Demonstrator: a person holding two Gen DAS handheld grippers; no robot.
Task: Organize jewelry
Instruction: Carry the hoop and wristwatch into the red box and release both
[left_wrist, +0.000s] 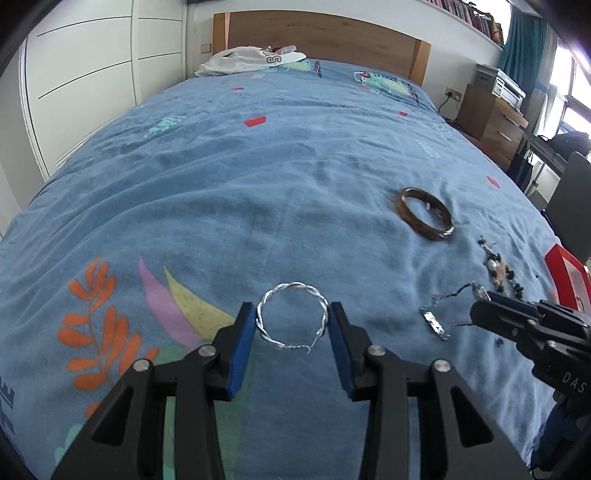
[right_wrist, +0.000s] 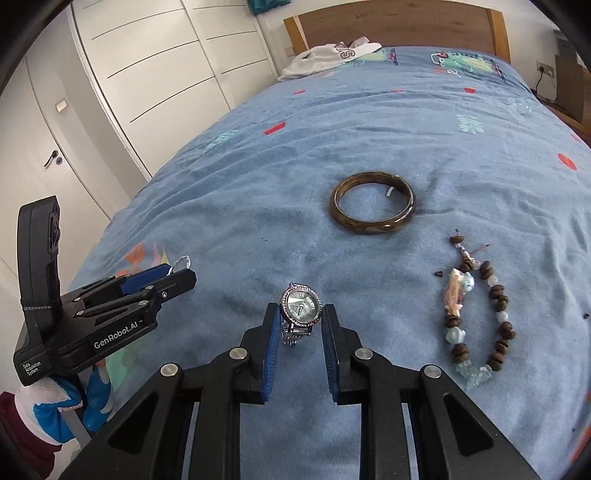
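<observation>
From your left wrist, your left gripper (left_wrist: 293, 317) is half open yet clamped on the twisted silver bangle (left_wrist: 292, 319), lifted nearer you than the brown bangle (left_wrist: 424, 214) on the bed (left_wrist: 221, 177). From your right wrist, your right gripper (right_wrist: 299, 317) is narrowly closed on the silver watch (right_wrist: 301, 308), also nearer you than that brown bangle (right_wrist: 373, 207).
</observation>
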